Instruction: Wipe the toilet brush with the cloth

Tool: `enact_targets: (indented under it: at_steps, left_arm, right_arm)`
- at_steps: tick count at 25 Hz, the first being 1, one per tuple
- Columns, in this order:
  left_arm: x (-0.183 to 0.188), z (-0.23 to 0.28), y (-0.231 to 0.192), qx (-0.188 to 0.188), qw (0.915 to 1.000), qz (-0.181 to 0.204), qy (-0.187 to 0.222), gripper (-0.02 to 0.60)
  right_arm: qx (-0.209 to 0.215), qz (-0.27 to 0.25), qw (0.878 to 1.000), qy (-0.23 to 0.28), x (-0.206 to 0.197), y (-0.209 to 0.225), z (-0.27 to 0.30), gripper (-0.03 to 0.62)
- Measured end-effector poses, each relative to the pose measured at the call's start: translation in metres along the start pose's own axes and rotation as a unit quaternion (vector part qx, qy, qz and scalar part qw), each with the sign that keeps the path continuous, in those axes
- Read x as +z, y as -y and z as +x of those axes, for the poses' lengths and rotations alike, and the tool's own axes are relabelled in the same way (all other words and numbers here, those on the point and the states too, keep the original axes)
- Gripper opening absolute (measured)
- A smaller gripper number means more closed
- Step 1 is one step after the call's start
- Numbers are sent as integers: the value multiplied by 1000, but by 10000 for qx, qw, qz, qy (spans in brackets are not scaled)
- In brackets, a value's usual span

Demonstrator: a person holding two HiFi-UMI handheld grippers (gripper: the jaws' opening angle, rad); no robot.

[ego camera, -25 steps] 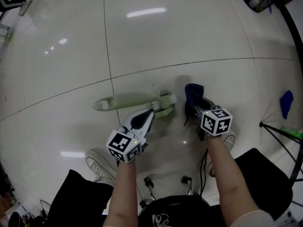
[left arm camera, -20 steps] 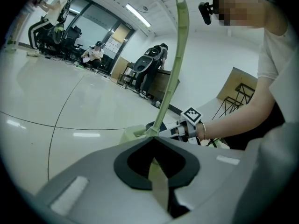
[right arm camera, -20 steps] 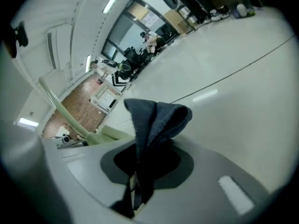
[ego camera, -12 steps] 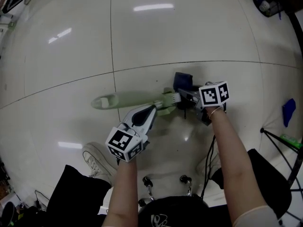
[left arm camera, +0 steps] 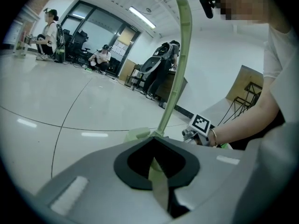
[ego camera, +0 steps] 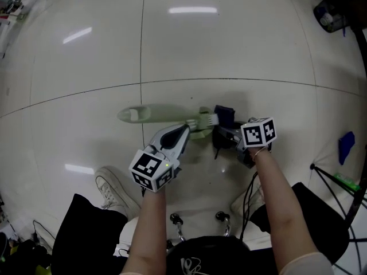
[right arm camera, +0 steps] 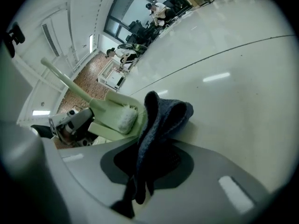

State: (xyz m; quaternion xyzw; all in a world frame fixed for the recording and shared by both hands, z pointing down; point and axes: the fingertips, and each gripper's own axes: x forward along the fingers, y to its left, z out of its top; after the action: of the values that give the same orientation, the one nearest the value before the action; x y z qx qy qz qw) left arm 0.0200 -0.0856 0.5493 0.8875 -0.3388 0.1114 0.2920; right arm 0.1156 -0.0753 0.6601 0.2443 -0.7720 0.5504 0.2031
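Observation:
The pale green toilet brush point(ego camera: 166, 114) lies level above the floor, handle to the left, white bristles point(ego camera: 210, 120) to the right. My left gripper point(ego camera: 184, 132) is shut on the brush near its head; in the left gripper view the green handle point(left arm camera: 177, 64) runs up out of the jaws. My right gripper point(ego camera: 223, 135) is shut on a dark blue cloth point(ego camera: 225, 116), which touches the bristle end. In the right gripper view the cloth point(right arm camera: 159, 125) hangs folded from the jaws right beside the brush head point(right arm camera: 119, 118).
White shoes point(ego camera: 114, 189) stand on the tiled floor below the left arm. A blue cloth point(ego camera: 346, 145) and a black stand point(ego camera: 341, 182) lie at the right edge. A dark bin point(ego camera: 331, 16) sits top right. Chair casters point(ego camera: 198, 222) are close below.
My right gripper swung the cloth left from beside the brush until it touches the bristles. The left gripper kept its hold with little movement.

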Motion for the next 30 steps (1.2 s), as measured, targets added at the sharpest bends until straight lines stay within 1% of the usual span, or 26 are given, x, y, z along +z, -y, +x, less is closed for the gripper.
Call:
enact_targets:
  at_steps: [3,4,5,7,8,9,10,12,14,17,19,22,24,26,29,30]
  left_arm:
    - [1,1,-1,21,9999,-107,46,6]
    - [1,1,-1,29,9999,-153,61,6]
    - [1,1,-1,39,9998,-192,71,6]
    - [0,0,-1,67,9997,-227,71,6]
    - [0,0,-1,82,9997,-235,72,6]
    - [1,0,-1,94,9996,-247,81,6]
    - [1,1,-1,103,9996,-261,95,6]
    - [2,1,-1,114,9995,-276,119,6]
    - [2,2,0,111,9994,-295,145,6]
    - [4,2,0,103,9990,-375,229,6]
    - [5,2,-1,140,9987,-407,259,6]
    - [6,2,-3,195,9984,-447,299,6]
    - [6,1,-3,196,9976,-572,343,6]
    - [6,2,-3,189,9969,-674,361,6]
    - [10,2,-4,216,9970,-639,372,6]
    - [11,2,-4,238,9971,-618,377,6]
  right_arm:
    - [95,-88,9986,-520,-24,-3,-6,64]
    - [6,-173,9976,-664,-27,1,-10,64]
    - [-174,-313,9966,-745,-24,7,-17,64]
    - [-589,-730,9933,-676,-1,15,-34,64]
    - [-693,-972,9913,-550,18,13,-41,64]
    - [-682,-1219,9894,-398,40,5,-46,64]
    - [-560,-1471,9872,-247,63,-9,-48,64]
    - [-109,-2019,9793,-37,104,-49,-44,64]
    - [374,-2586,9653,2,132,-92,-32,64]
    - [914,-3254,9409,-227,150,-140,-6,64]
    - [1133,-3524,9274,-545,150,-156,15,64]
    - [1347,-3719,9113,-1145,137,-162,46,64]
    - [1443,-3743,9037,-1498,128,-159,61,64]
    - [1487,-3709,8996,-1761,122,-152,71,64]
    - [1573,-3565,8970,-2087,114,-141,82,64]
    - [1595,-3497,8982,-2133,111,-138,85,64]
